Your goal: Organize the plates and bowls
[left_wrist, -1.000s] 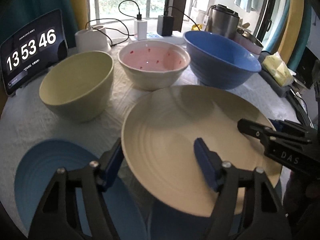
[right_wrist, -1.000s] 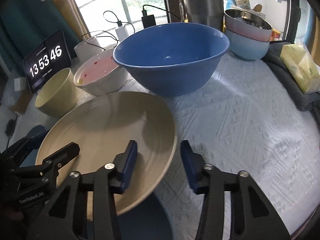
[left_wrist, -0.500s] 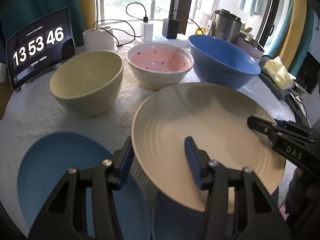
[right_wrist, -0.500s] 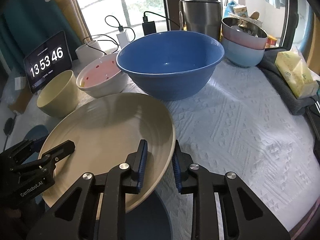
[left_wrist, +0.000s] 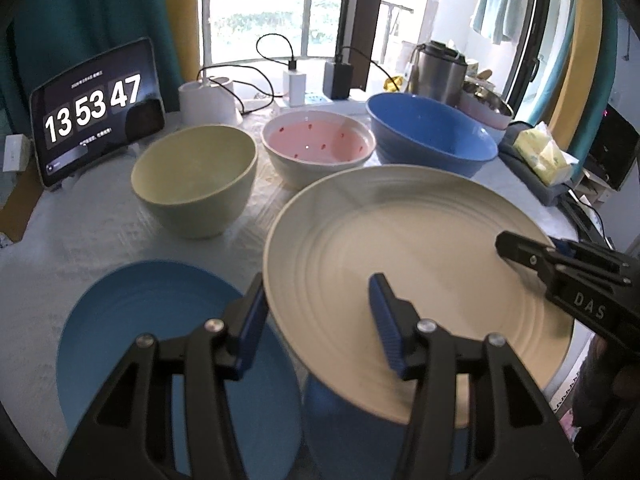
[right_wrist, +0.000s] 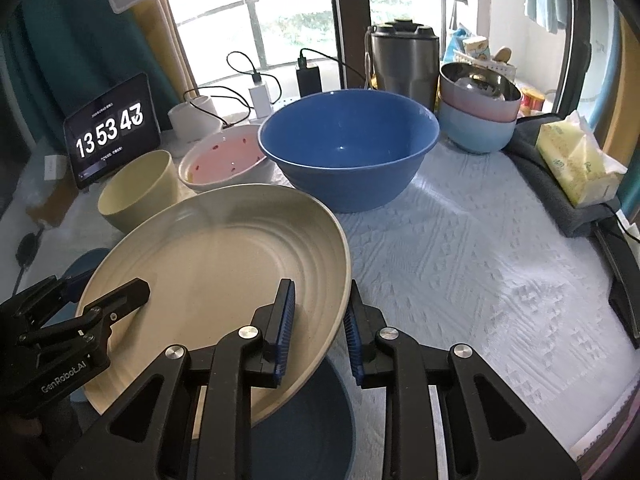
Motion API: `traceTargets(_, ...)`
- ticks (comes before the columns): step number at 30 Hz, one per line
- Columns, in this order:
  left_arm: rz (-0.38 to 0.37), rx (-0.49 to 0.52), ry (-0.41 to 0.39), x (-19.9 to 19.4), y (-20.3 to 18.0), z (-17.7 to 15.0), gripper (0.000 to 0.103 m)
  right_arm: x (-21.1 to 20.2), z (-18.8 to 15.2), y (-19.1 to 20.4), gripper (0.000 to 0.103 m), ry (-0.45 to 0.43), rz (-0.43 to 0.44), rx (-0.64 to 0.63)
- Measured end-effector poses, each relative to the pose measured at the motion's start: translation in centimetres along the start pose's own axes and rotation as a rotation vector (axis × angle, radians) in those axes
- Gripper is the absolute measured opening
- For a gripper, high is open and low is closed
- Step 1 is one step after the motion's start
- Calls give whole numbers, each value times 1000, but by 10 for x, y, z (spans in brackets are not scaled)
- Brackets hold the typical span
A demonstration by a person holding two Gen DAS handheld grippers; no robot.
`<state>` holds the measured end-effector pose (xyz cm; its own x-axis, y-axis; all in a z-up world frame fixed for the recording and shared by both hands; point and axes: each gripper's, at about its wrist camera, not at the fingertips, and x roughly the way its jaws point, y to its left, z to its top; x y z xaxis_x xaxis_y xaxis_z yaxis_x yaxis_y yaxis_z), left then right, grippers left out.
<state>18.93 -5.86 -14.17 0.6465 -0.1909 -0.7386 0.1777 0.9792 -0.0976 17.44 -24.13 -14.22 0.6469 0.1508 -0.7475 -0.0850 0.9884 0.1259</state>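
Large cream ribbed ceramic plate (left_wrist: 408,264): held tilted above the table's near edge, gripped on two opposite rims, over a dark blue plate (right_wrist: 308,420) lying beneath it.
Left hand-held gripper (left_wrist: 320,320): jaws part-way closed across the cream plate's left rim, one blue pad below, one on its face.
Flat blue round plate (left_wrist: 160,344): on the table (right_wrist: 460,248) at its near left edge.
Pale yellow-green deep bowl (left_wrist: 196,184): far left edge.
White bowl with pink speckled inside (left_wrist: 320,148): centre, far side.
Large blue bowl (right_wrist: 348,148): right of it.
Right hand-held gripper (right_wrist: 318,328): jaws narrow, clamped on the cream plate's right rim.
Stacked pink and pale blue bowls (right_wrist: 478,116): far right corner.
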Motion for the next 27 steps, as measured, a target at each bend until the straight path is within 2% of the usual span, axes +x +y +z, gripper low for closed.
traceTargets(15, -2, 2, -39, -32, 1, -16, 52, -33, -13, 12, 26, -39, 0, -15)
traceTargets(27, 0, 0, -38, -45, 4, -34, 52, -43, -24, 17, 26, -38, 2, -18)
